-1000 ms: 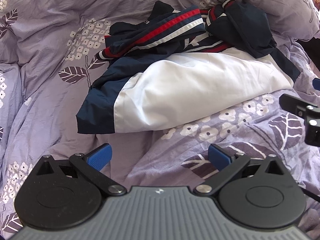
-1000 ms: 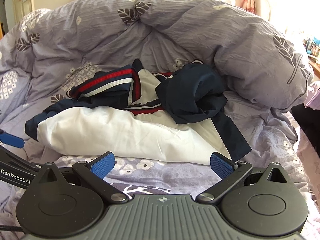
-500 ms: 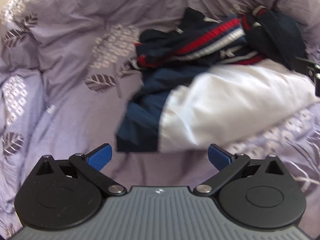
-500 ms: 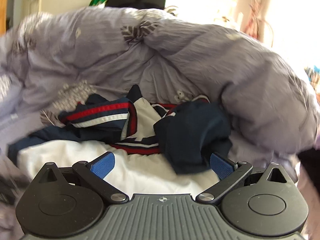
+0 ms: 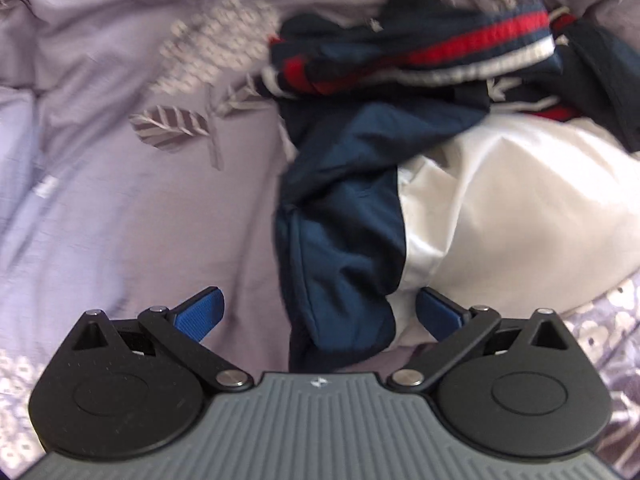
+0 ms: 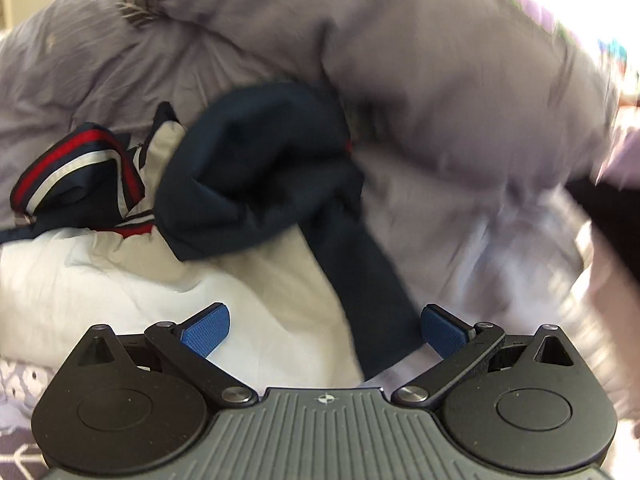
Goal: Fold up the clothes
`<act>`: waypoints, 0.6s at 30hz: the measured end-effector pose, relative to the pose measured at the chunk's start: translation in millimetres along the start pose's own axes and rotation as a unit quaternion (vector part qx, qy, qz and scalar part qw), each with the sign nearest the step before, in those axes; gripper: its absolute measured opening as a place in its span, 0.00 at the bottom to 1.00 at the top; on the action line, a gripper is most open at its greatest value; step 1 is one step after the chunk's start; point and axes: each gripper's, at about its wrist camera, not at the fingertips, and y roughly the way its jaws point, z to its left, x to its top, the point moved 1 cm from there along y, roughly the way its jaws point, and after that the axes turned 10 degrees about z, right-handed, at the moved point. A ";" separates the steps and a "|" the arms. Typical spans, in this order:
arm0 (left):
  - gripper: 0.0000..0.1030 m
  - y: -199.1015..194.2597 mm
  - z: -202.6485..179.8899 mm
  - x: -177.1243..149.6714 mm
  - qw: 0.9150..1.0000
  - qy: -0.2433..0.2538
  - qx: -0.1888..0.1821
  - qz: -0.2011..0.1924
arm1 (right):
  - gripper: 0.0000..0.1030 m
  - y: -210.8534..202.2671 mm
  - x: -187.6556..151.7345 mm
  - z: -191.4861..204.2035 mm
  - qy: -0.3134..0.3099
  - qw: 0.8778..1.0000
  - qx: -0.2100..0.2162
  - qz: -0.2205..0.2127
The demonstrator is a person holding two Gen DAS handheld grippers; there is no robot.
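A crumpled jacket point(image 5: 480, 208) in white and navy with red and white striped trim lies on a lilac bed cover. My left gripper point(image 5: 318, 312) is open, and the jacket's navy left corner point(image 5: 340, 280) lies between its blue pads. In the right wrist view the same jacket point(image 6: 120, 280) lies below. My right gripper point(image 6: 324, 330) is open over its right end, where a navy sleeve point(image 6: 360, 264) runs down between the fingers. Both views are blurred by motion.
The lilac cover with leaf and flower print point(image 5: 120, 160) spreads to the left of the jacket. A bunched duvet point(image 6: 440, 80) rises behind and to the right of it. A dark shape point(image 6: 608, 216) sits at the far right.
Both grippers have moved forward and down onto the jacket, the left to its left navy corner, the right to its right end. Both have stayed open. The jacket has not moved.
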 end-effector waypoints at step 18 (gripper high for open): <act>0.19 -124.7 88.3 -11.5 0.988 -0.116 -0.002 -0.106 | 0.14 -73.9 0.5 55.4 0.029 0.977 0.210 0.004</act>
